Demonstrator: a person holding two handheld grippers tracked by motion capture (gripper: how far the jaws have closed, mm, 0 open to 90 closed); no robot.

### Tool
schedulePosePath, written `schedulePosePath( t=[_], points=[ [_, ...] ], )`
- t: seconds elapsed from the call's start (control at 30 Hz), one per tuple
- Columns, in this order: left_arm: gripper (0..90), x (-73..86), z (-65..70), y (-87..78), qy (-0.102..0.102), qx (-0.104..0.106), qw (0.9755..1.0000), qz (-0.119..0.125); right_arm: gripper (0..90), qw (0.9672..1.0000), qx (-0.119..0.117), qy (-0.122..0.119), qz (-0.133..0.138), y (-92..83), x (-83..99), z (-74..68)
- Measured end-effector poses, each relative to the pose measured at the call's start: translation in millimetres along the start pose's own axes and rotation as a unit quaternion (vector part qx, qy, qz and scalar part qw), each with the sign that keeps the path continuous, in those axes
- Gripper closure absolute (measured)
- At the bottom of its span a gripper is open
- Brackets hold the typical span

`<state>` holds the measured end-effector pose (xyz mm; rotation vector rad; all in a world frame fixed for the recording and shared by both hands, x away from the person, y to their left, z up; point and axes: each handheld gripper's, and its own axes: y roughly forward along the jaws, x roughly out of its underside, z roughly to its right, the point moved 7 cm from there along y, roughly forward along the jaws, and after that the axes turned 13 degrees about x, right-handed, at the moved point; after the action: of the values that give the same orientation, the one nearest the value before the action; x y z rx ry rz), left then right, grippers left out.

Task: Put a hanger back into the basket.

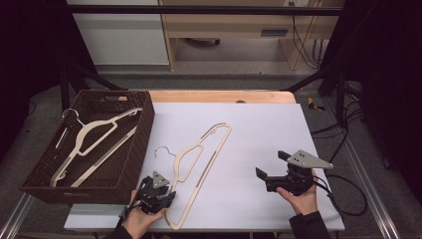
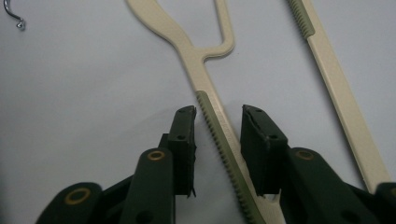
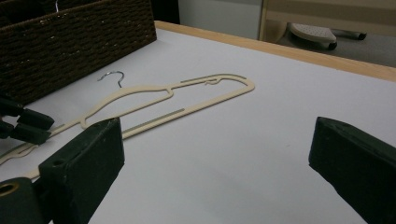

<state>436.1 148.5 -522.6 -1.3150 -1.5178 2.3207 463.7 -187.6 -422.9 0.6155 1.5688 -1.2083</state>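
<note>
The left gripper was set at the table's seven o'clock, jaws apart astride the cream hanger's shoulder arm, not yet clamped. Closing and lifting were judged to come next. The right gripper was held wide open, empty, at five o'clock. At ten o'clock, the wicker basket already held another hanger.

The hand-held gripper straddles the cream hanger's ribbed arm, pads apart.
</note>
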Motion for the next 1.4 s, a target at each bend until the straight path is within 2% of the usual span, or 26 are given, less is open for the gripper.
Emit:
schedulePosePath(
  t=[0.03, 0.1, 0.27, 0.43, 0.53, 0.63, 0.7, 0.73, 0.83, 1.0, 1.17, 1.27, 1.4],
  points=[
    [74.5, -0.3, 0.4, 0.3, 0.005, 0.003, 1.0, 0.001, 3.5, 1.0, 0.0, 0.0, 0.001, -0.2, -0.2, 0.2],
    [74.6, -1.0, -0.4, -0.2, 0.011, 0.01, 0.9999, -0.006, 3.5, 1.0, 0.0, 0.001, 0.001, -0.7, -0.3, 0.2],
    [75.5, 1.2, -11.1, -5.9, 0.002, 0.035, 0.9992, -0.017, 3.5, 1.0, 0.002, 0.001, 0.001, -0.6, -0.5, 0.7],
    [77.3, 7.2, -28.0, -14.3, -0.041, 0.049, 0.998, 0.0, 3.4, 1.0, 0.002, 0.001, 0.001, -0.5, -0.4, 0.7],
    [75.0, 7.9, -25.8, -13.8, -0.049, 0.036, 0.9982, -0.002, 3.4, 1.0, 0.002, 0.002, 0.0, -0.6, -0.3, 0.8],
    [74.1, 8.6, -20.0, -11.8, -0.034, -0.01, 0.9993, -0.01, 3.4, 1.0, 0.0, 0.001, 0.0, -0.6, -0.2, 0.6],
    [74.0, 8.4, -18.8, -11.4, -0.039, -0.017, 0.999, -0.009, 3.4, 1.0, 0.0, 0.001, 0.0, -0.2, -0.1, 0.2],
    [74.1, 8.4, -19.4, -11.4, -0.042, -0.015, 0.999, -0.006, 3.5, 1.0, -0.001, 0.002, 0.0, -0.1, 0.0, -0.1],
    [77.4, 7.5, -18.8, -10.5, -0.033, -0.013, 0.9994, -0.005, 3.5, 1.0, -0.001, 0.004, 0.0, 0.8, -0.2, -1.5],
    [78.1, 6.6, -19.8, -11.0, -0.027, -0.006, 0.9996, -0.004, 3.5, 1.0, -0.002, 0.002, 0.0, 0.8, -0.3, -1.9],
    [78.9, 2.1, -15.4, -10.5, -0.015, 0.015, 0.9997, 0.008, 3.4, 1.0, -0.002, 0.0, 0.0, -0.5, -0.4, -0.6],
    [78.9, 1.2, -13.7, -7.3, -0.007, 0.019, 0.9998, -0.002, 3.4, 1.0, -0.001, 0.0, 0.0, -0.3, -0.2, -0.6],
    [78.4, 1.4, -14.3, -5.7, -0.01, 0.018, 0.9998, -0.005, 3.4, 1.0, -0.003, 0.002, 0.0, 0.2, -0.2, -1.5]
  ],
)
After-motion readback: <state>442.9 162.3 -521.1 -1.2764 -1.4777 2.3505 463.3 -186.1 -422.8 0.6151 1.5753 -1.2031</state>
